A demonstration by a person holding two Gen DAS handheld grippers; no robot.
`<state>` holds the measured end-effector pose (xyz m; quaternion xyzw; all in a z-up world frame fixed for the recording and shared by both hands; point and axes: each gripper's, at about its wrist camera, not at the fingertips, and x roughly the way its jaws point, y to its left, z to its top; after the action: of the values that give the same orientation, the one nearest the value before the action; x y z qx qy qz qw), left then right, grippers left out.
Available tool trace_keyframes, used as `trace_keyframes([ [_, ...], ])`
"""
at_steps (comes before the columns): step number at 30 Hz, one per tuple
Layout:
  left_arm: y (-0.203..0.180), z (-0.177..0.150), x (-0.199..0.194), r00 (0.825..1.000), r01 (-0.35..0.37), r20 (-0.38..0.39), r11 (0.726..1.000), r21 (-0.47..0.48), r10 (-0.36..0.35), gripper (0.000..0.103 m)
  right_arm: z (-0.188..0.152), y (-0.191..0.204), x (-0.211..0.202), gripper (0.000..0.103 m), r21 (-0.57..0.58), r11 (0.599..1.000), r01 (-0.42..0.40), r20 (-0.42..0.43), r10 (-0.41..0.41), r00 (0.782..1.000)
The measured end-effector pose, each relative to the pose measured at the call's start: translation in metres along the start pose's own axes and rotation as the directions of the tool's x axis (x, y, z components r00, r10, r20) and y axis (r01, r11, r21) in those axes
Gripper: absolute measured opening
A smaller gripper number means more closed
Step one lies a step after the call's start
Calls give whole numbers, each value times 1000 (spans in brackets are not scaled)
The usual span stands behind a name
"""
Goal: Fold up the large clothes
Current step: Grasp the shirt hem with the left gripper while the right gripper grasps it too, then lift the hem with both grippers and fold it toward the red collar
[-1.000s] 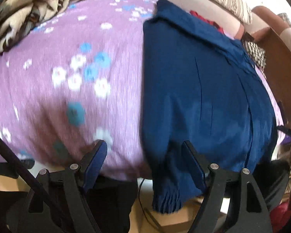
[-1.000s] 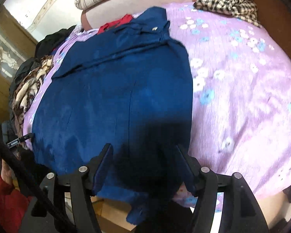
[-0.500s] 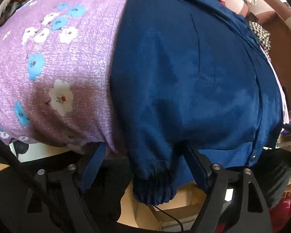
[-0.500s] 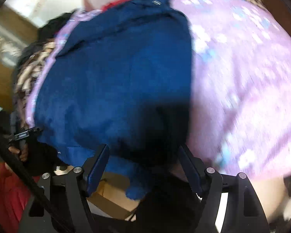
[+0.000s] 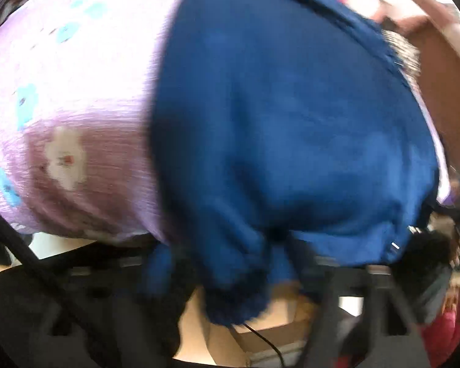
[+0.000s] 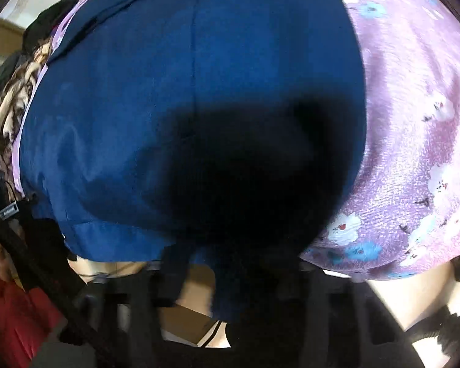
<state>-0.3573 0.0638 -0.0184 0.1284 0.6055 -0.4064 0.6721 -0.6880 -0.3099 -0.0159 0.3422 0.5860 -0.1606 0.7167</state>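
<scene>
The left wrist view is smeared with motion blur: the left gripper (image 5: 227, 263) shows only as dark streaks, and whether its fingers press the bunched cuff of the blue shirt (image 5: 291, 116) between them cannot be made out. In the right wrist view a deep shadow (image 6: 254, 184) swallows the shirt hem (image 6: 217, 282) just ahead of the right gripper (image 6: 230, 263), so the fingertips and their hold there are lost in the dark. The shirt's collar is cut off at the top edge, beyond both grippers. To the right gripper's left, a patterned cloth (image 6: 12, 107) is mostly hidden behind the shirt, its kind unreadable
</scene>
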Motion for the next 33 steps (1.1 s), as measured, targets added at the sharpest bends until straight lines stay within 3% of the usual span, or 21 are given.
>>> trace_keyframes([
  [2,-9,-7,-6,999,-21,27,999,40,20,26,-6,2,-11,18,-25,1000,-6,21,6,1000],
  [8,3,-8,-5,999,38,21,999,17,-38,26,-25,-5,-39,17,-24,992,-120,110,122,986],
  [10,5,-6,1,1000,7,1,1000,6,-7,37,-24,-7,-36,17,-15,991,-136,101,137,985],
  [11,5,-7,4,1000,-23,-7,1000,-3,23,53,-22,-10,-33,17,-4,991,-131,90,131,987],
  [13,8,-1,10,999,-52,-16,998,-33,51,68,-18,-12,-27,22,-5,994,-106,56,106,993],
  [14,12,0,11,999,-33,-18,998,-46,32,66,-15,-9,-24,24,-17,996,-88,44,89,995],
  [15,11,-1,10,1000,-1,-14,999,-41,1,57,-13,-1,-19,26,-19,997,-74,38,75,996],
  [16,8,-2,7,999,46,-13,999,-21,-46,23,-12,-2,-16,29,-18,998,-59,28,60,998],
  [17,0,-5,2,999,45,-1,999,22,-45,21,-10,-2,-12,29,-20,999,-45,16,45,999],
  [18,-9,-8,-3,1000,-8,18,997,73,7,21,-10,1,-9,20,-37,999,-34,13,34,999],
  [19,-13,-11,-7,999,-22,29,995,99,19,20,-12,8,-12,17,-79,996,-37,23,39,999],
  [23,-14,-13,-41,992,73,93,991,115,-83,19,-25,22,-45,14,-150,986,-68,114,86,990],
  [27,-8,-8,-50,989,86,111,987,139,-101,19,-36,17,-81,14,-187,961,-205,241,247,939],
  [31,-13,-9,-27,998,1,63,988,154,-11,20,-35,7,-63,14,-142,969,-202,199,228,953],
  [33,-14,-9,-28,998,-7,61,989,151,-2,21,-32,0,-55,17,-102,979,-177,162,192,968],
])
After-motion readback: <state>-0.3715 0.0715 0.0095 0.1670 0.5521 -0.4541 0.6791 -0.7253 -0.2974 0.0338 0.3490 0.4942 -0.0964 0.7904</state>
